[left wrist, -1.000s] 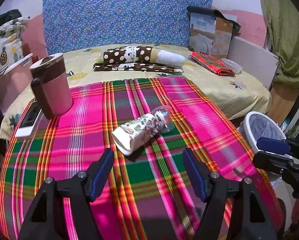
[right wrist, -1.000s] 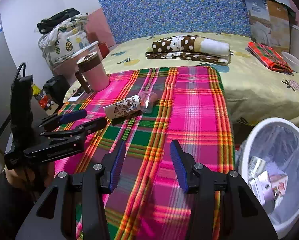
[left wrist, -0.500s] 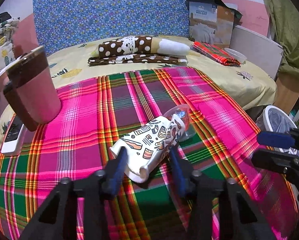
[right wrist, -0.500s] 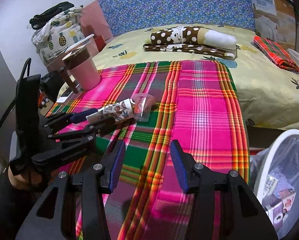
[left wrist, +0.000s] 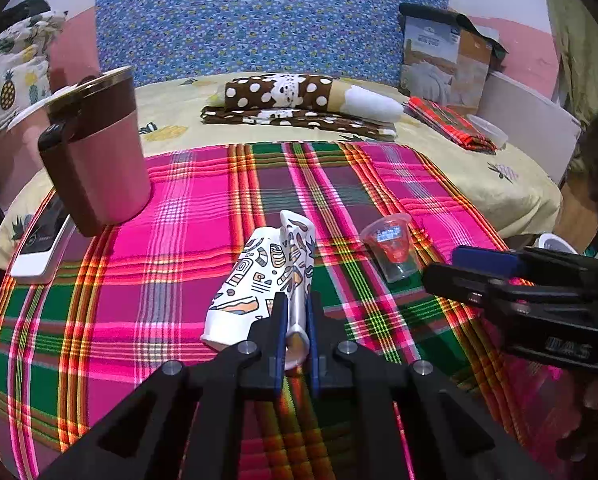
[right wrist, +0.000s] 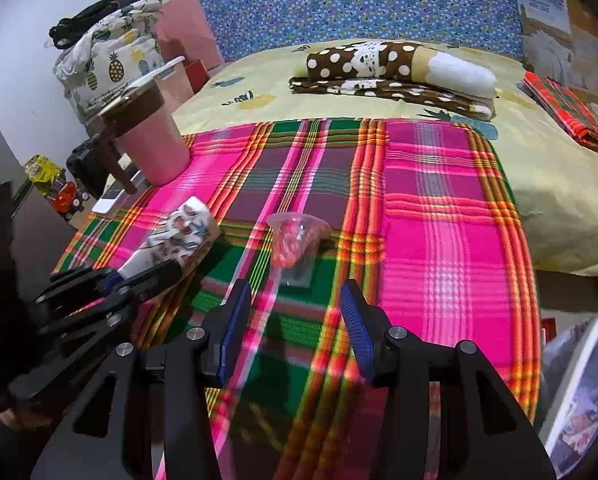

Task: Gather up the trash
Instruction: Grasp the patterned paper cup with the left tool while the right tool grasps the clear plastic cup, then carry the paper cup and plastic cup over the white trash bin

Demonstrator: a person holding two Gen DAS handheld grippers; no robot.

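Left gripper [left wrist: 296,322] is pinched tight on the near rim of the crushed paper cup [left wrist: 259,280], which lies on its side mid plaid blanket [left wrist: 171,280]; rim wall looks folded flat between the pads. Right gripper [right wrist: 295,320] is spread with nothing between the jaws, hanging just short of the clear plastic cup [right wrist: 295,242], which lies tipped over beside the paper cup, apart from it.

Step in hand, my read: lift the paper cup, bring the right jaws around the plastic cup. Grip is only on thin rim, so lift straight and slow or the paper may slip or tear. Plastic cup is light and round, likely to roll if nudged; close on its wall, not the lip.

Room: blanket around both cups is bare. Pink mug [left wrist: 99,152] and phone [left wrist: 39,248] sit well off at the blanket's left edge. White bin [right wrist: 579,392] is low right, past the bed's edge; path there looks clear.
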